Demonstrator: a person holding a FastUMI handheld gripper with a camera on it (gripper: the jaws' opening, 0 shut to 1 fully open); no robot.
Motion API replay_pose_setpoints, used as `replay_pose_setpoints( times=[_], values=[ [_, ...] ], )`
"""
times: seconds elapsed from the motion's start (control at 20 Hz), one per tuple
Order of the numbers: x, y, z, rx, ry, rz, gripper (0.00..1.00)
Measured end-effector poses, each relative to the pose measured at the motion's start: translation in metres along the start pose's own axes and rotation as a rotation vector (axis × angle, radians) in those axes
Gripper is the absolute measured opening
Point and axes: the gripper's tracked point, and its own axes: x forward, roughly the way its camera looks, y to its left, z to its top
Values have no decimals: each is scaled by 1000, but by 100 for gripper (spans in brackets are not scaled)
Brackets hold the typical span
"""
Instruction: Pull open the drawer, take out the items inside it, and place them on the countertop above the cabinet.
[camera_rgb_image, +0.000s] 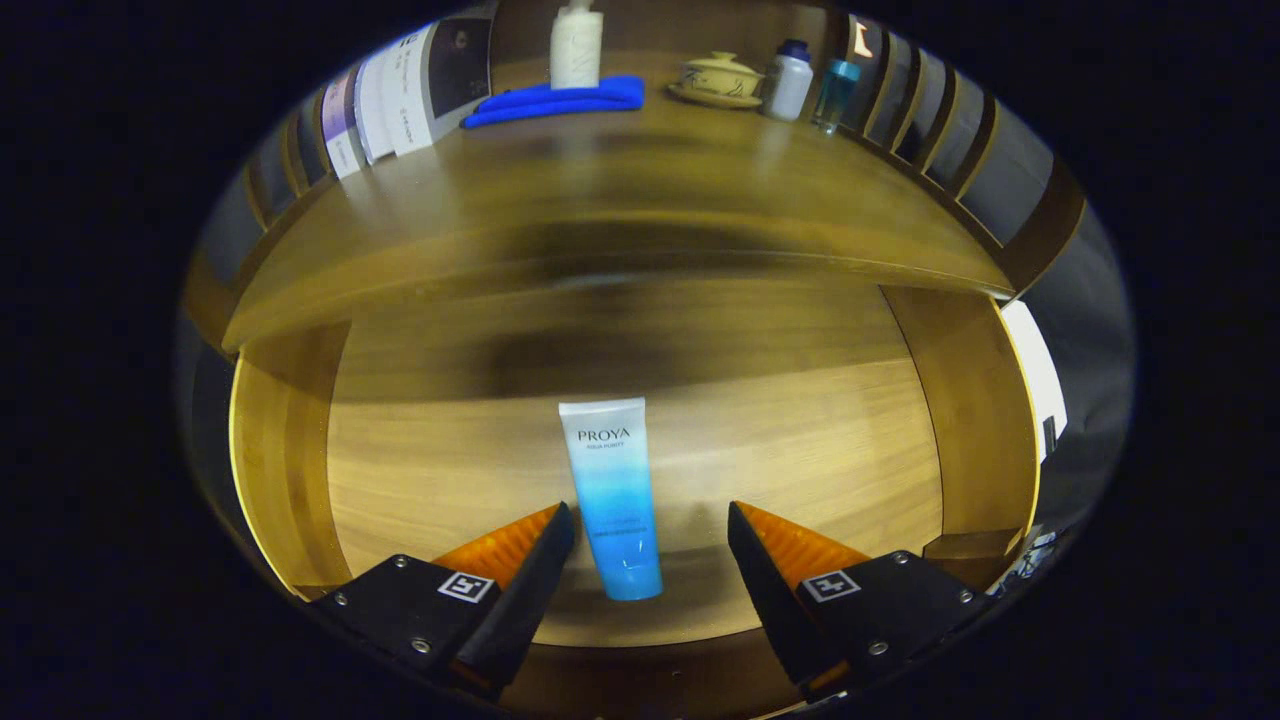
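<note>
Drawer (930, 440) pulled out, wood floor exposed under countertop (620, 200) edge. Tube (612, 495) lying flat on drawer floor, crimped end pointing away toward cabinet, cap end nearest, sitting between gripper (650, 530) fingers but a bit closer to left one. Fingers spread apart, gripping nothing, no contact w/ tube yet.

Step in hand, prob: grasp tube. To do well: shift slightly left so tube centres in gap, drop until pads flank lower body near cap, then close across the width, not the flat face. Squeeze lightly, since soft plastic likely deforms and glossy skin may slip. Lift straight up to clear drawer front & side walls, and watch countertop overhang above before swinging up and over.

Tube look: white at crimped end fading thru pale blue to deeper blue at cap end, printed lettering near top, smooth sheen, narrow, tapering a little toward cap. Only item visible in drawer.

Countertop already carries blue cloth (555, 100), white bottle (576, 45), lidded bowl (720, 78), 2 small bottles (810, 85) at back; bare front area looks best for drop-off.
</note>
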Motion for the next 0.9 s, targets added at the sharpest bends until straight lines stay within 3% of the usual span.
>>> replay_pose_setpoints(
  times=[0.2, 0.3, 0.5, 0.7, 0.9],
  values=[
    [12, 7, -4, 33, 44, 35, 92],
    [20, 15, -6, 62, 55, 75, 82],
    [21, 15, -8, 55, 45, 69, 50],
    [18, 5, -12, 18, 21, 22, 42],
    [-1, 1, -15, -25, -55, 14, 42]
  ],
)
